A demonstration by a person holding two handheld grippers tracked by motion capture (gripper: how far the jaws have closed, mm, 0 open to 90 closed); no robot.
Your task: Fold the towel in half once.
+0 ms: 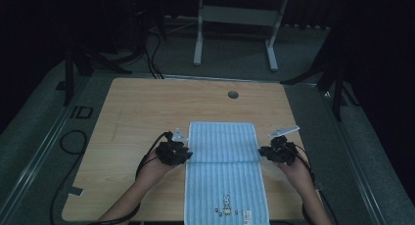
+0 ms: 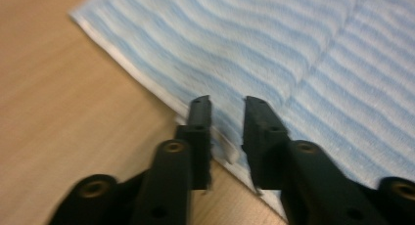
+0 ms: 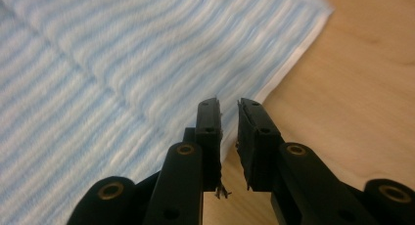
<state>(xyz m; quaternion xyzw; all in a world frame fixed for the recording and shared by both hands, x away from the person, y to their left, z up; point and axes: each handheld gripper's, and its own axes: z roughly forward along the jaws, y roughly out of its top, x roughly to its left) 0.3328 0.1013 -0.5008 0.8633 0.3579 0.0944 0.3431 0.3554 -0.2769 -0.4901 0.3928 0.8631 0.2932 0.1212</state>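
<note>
Worktop (image 1: pixel 147 107): I see a pale wooden top with a cable hole at the far edge; it carries the cloth alone, so I have room to fold on either side.
Towel (image 1: pixel 222 137): a blue-and-white striped towel lies lengthwise down the middle. Its far part is doubled over onto the rest, and the fold's free edge runs across between my two hands. The near end, with a small printed figure, hangs at the worktop's front edge.
Fold: I judge the far end is already brought over; the doubled layer sits square on the lower one, sides matched.
Left tool (image 2: pixel 227 112): its jaws stand slightly apart over the towel's left hem (image 2: pixel 147 88). The hem passes under the gap, but the pads do not press on it, so I count it as let go.
Right tool (image 3: pixel 229 112): likewise a narrow gap, straddling the right hem (image 3: pixel 293 54), holding nothing.
Why so placed: each tool sits at one end of the folded edge, which fits laying that edge down evenly.
</note>
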